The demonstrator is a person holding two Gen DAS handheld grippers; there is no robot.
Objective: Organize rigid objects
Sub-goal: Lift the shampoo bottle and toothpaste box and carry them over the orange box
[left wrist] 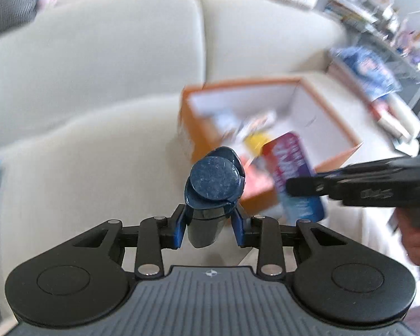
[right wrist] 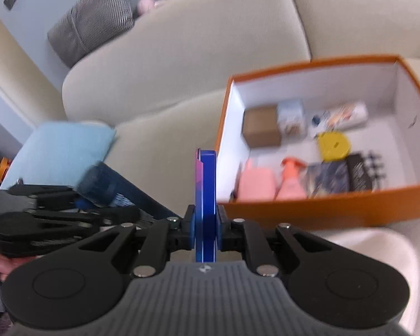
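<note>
Two items in hand: one per gripper, both not yet in the box.
Left gripper: fingers clamped on dark blue bottle, cap end pointing fwd away from me, held over the sofa seat.
Bottle vs box: orange box sits ahead & to the right of the bottle, near but apart; I'd judge a short carry right/fwd is needed.
Right gripper: closed on flat blue/purple pack, held edge-on & upright betw the pads.
Pack vs box: pack just left of the box's near-left corner in right wrist view; from left wrist view it overlaps the box's near wall, can't tell if it's over the rim.
Box contents: brown carton, pale small box, white tube, yellow disc, pink pouch, pink spray bottle, dark packs at near wall.
Progress: approx most done, I reckon; box well stocked, free floor at its right side.
Left to do: drop these 2 in; other loose items not visible.
</note>
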